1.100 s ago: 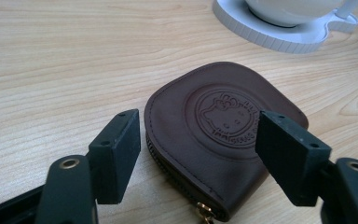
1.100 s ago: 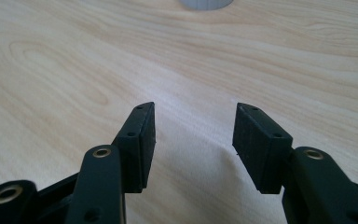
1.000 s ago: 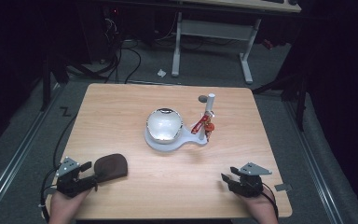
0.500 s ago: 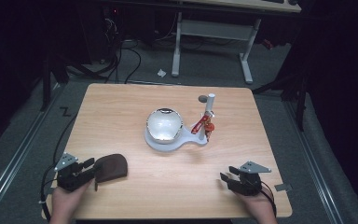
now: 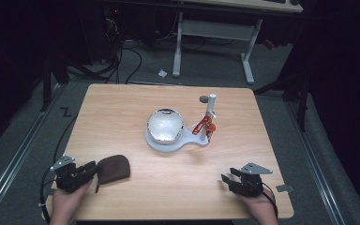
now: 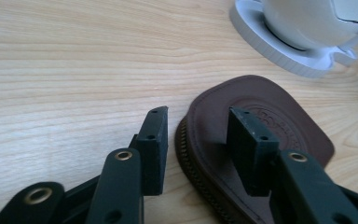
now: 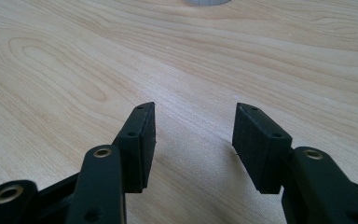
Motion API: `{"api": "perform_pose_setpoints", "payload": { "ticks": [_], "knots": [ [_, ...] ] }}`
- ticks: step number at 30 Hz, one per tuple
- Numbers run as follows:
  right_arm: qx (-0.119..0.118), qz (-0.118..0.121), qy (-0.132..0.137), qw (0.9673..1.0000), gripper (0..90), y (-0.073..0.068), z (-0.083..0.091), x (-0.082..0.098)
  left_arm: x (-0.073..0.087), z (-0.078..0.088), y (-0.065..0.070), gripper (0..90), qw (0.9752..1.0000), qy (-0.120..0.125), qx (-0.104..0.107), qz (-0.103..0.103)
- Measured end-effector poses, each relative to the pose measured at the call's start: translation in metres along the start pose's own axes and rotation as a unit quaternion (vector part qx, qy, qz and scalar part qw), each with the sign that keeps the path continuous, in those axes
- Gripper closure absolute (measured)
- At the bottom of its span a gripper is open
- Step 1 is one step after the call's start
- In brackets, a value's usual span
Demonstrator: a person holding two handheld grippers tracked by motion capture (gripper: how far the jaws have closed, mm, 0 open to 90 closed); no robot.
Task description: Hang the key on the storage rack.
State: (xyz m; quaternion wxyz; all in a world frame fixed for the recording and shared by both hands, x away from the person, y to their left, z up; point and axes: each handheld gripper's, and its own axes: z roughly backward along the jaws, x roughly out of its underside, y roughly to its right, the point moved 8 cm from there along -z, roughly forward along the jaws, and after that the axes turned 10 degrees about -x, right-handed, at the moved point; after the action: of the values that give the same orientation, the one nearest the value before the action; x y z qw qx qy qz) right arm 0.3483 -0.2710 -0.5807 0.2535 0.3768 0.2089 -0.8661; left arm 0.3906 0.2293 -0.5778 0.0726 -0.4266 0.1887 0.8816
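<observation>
A flat brown leather pouch (image 5: 114, 168) with a zip edge lies at the table's front left. My left gripper (image 5: 95, 176) reaches to it from the left. In the left gripper view the pouch's (image 6: 223, 100) near edge sits between the jaws of the left gripper (image 6: 198, 123). One pad stands just outside the zip with a small gap, the other over the pouch's top. The jaws have just been closing and do not visibly press. My right gripper (image 5: 227, 176) rests at the front right, and its jaws (image 7: 196, 116) stand open over bare wood.
A white stand (image 5: 183, 140) in the table's middle carries a shiny white dome (image 5: 165, 125). Beside it rises a white post (image 5: 211, 105) with a red clamp (image 5: 201, 125). The stand's base (image 6: 279, 51) lies just beyond the pouch. A small dark disc (image 5: 203, 99) sits behind the post.
The left gripper's jaws have narrowed around the pouch's near edge, with a slight shift of the hand. The right gripper and the pouch have stayed in place.
</observation>
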Motion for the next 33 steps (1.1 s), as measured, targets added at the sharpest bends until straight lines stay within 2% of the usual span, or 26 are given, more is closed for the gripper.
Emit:
{"api": "perform_pose_setpoints", "payload": {
  "ticks": [3,5,9,10,11,14,18,23,27,33],
  "knots": [
    [-0.001,-0.002,0.000,1.0000,49.6,0.000,-0.001,0.000,0.000,-0.001,0.001,59.6,1.0000,0.002,-0.001,-0.006],
    [-0.002,-0.001,-0.001,1.0000,49.6,0.000,-0.001,0.001,0.000,-0.002,0.003,66.2,0.9999,0.002,0.003,-0.009],
    [-0.003,-0.005,-0.003,1.0000,49.6,0.000,-0.002,0.001,0.001,-0.002,0.003,69.5,1.0000,0.003,-0.001,-0.006],
    [-0.003,-0.006,-0.003,1.0000,49.6,0.000,-0.002,0.001,0.001,-0.001,0.003,70.4,0.9999,0.006,-0.007,-0.008],
    [-0.003,-0.008,-0.002,1.0000,49.6,0.000,-0.002,0.001,0.001,-0.001,0.002,75.8,0.9998,0.009,-0.014,-0.008],
    [-0.003,-0.010,-0.001,0.9999,49.6,0.000,-0.002,0.001,0.001,-0.001,0.001,82.1,0.9997,0.010,-0.021,-0.011],
    [-0.002,-0.012,0.002,0.9999,49.7,0.000,-0.001,0.001,0.002,-0.001,0.003,84.8,0.9990,0.014,-0.033,-0.028],
    [-0.002,-0.014,0.005,0.9999,49.8,0.001,0.000,0.001,0.001,0.001,0.004,86.7,0.9983,0.021,-0.036,-0.040],
    [-0.001,-0.011,0.006,0.9999,49.9,0.001,0.001,0.000,-0.002,0.008,0.006,87.0,0.9980,0.042,-0.031,-0.036],
    [0.005,-0.018,0.011,0.9998,50.0,0.004,0.003,0.000,-0.010,0.019,0.015,87.2,0.9958,0.078,-0.026,-0.041]
  ]
}}
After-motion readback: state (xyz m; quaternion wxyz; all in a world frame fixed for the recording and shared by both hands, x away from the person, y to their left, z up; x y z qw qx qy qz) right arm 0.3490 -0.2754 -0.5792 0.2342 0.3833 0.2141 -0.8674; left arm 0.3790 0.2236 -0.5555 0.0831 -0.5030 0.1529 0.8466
